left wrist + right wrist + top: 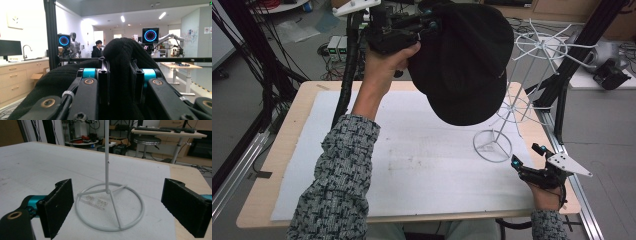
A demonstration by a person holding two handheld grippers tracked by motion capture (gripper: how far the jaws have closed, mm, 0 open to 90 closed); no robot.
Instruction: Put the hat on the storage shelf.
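Observation:
A black cap [464, 62] hangs high above the table, level with the upper rings of a white wire stand [539, 50]. My left gripper [432, 22] is shut on the cap's edge; in the left gripper view the black fabric [120, 75] is bunched tight between the two jaws. The stand's round base [493, 145] rests on the white mat. My right gripper [527, 155] sits low at the table's right front, open, its pads [60, 205] set wide on either side of the stand's base ring [110, 207] without touching it.
A white mat [412, 155] covers most of the wooden table [292, 125]. Black frame posts [562, 75] rise at the right behind the stand, and cables hang at the left. A thick cable [347, 75] trails from my left gripper.

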